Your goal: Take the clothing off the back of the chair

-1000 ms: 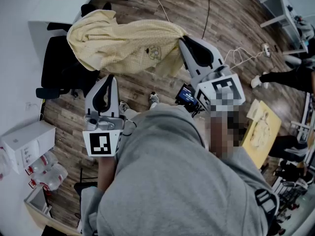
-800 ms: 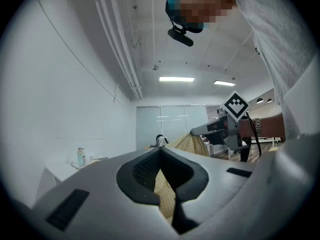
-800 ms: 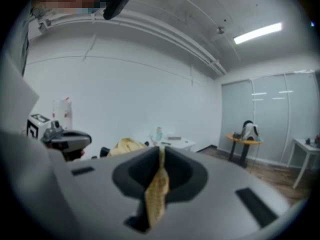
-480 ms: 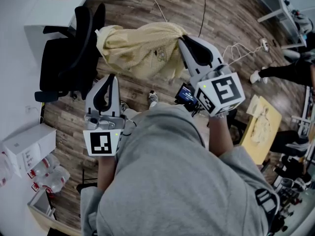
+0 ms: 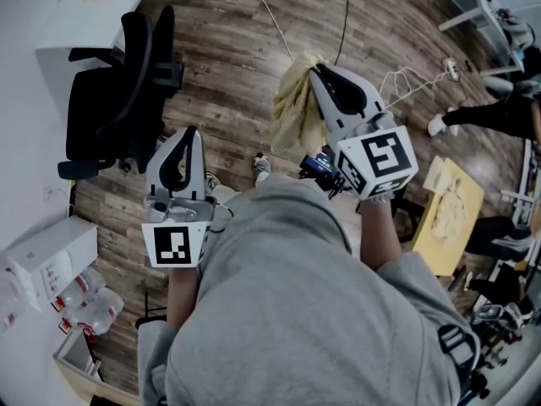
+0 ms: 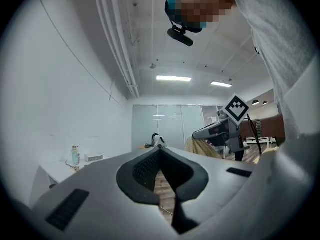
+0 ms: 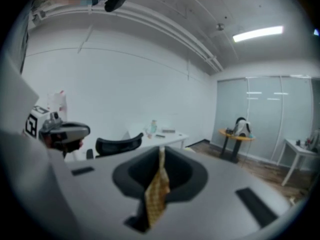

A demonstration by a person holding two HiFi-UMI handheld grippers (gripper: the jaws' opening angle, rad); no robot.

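The right hand-held gripper (image 5: 319,70) partly hides the clothing (image 5: 293,112).

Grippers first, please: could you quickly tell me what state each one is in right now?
Left gripper: closed, nothing between its jaws.
Right gripper: closed, holding the yellow clothing.

The yellow garment (image 5: 296,112), draped over the chair (image 5: 110,100) back a second ago, now hangs bunched from the right claw (image 5: 314,68), clear of it.
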